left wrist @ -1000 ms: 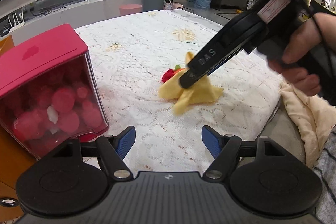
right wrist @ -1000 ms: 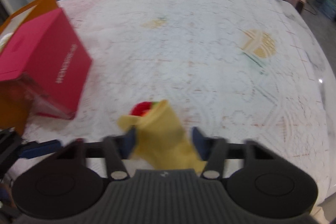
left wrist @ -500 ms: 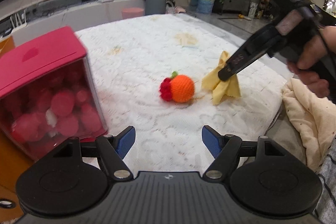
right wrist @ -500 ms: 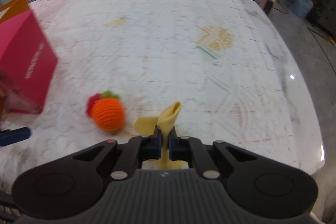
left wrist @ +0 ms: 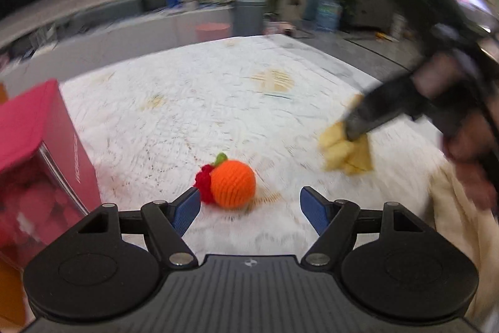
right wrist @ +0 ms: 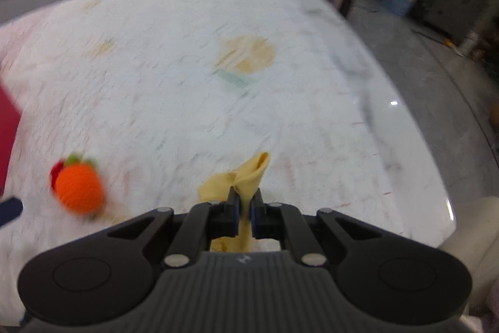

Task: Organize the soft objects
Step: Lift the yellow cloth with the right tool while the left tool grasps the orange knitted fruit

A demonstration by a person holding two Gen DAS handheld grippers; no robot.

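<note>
An orange crocheted ball (left wrist: 233, 183) with a red tuft and a green leaf lies on the white lace cloth (left wrist: 199, 102). My left gripper (left wrist: 249, 208) stands open just in front of it, the ball near its left finger and apart from the pads. My right gripper (right wrist: 245, 206) is shut on a yellow cloth (right wrist: 248, 177), whose folded tip sticks out past the pads. In the left wrist view that yellow cloth (left wrist: 346, 150) hangs from the right gripper (left wrist: 351, 130) at the right, low over the table. In the right wrist view the orange ball (right wrist: 79, 188) is at the far left.
A pink-lidded clear box (left wrist: 40, 152) with pink and red soft balls inside stands at the left. A beige blanket (left wrist: 458, 208) lies off the table's right edge. A hand (left wrist: 467, 152) holds the right gripper. Grey counter, bin and plants stand behind.
My right gripper closed on the yellow cloth and pulled it rightward off the orange ball, which now lies uncovered. My left gripper has moved closer to the ball.
</note>
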